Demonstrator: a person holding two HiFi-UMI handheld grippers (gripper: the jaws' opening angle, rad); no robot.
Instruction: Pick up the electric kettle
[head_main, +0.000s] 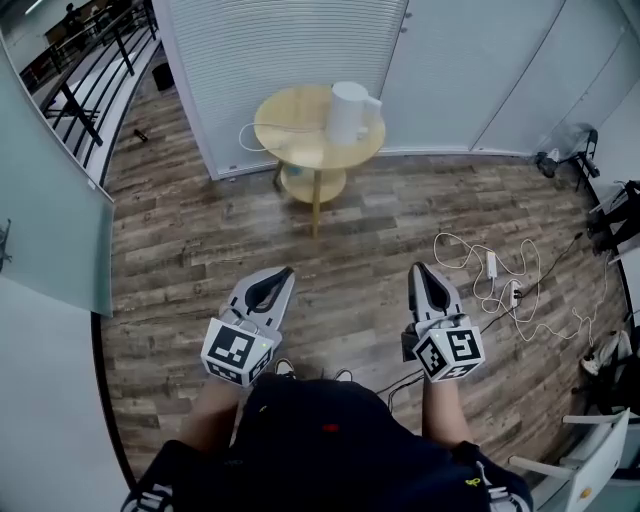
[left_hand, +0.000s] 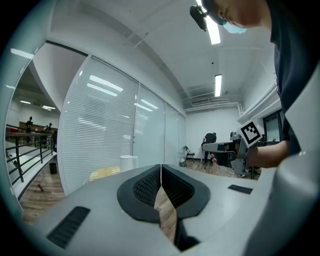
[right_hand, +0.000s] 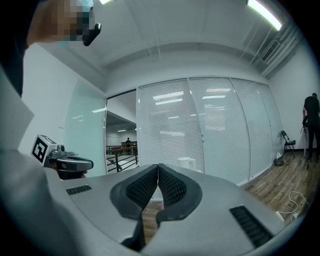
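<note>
A white electric kettle (head_main: 350, 112) stands upright on a small round wooden table (head_main: 290, 130) at the far side of the room, its cord trailing off the left. It shows small and distant as the kettle (left_hand: 128, 163) in the left gripper view and the kettle (right_hand: 187, 163) in the right gripper view. My left gripper (head_main: 286, 273) and right gripper (head_main: 418, 269) are held close to the person's body, far short of the table, pointing toward it. Both have their jaws together with nothing between them.
The table has a lower shelf (head_main: 312, 185) and stands before a white blind-covered glass wall (head_main: 290, 40). A white cable with adapters (head_main: 500, 280) sprawls on the wood floor at the right. A chair (head_main: 600, 455) is at the lower right, and a railing (head_main: 80, 70) at the upper left.
</note>
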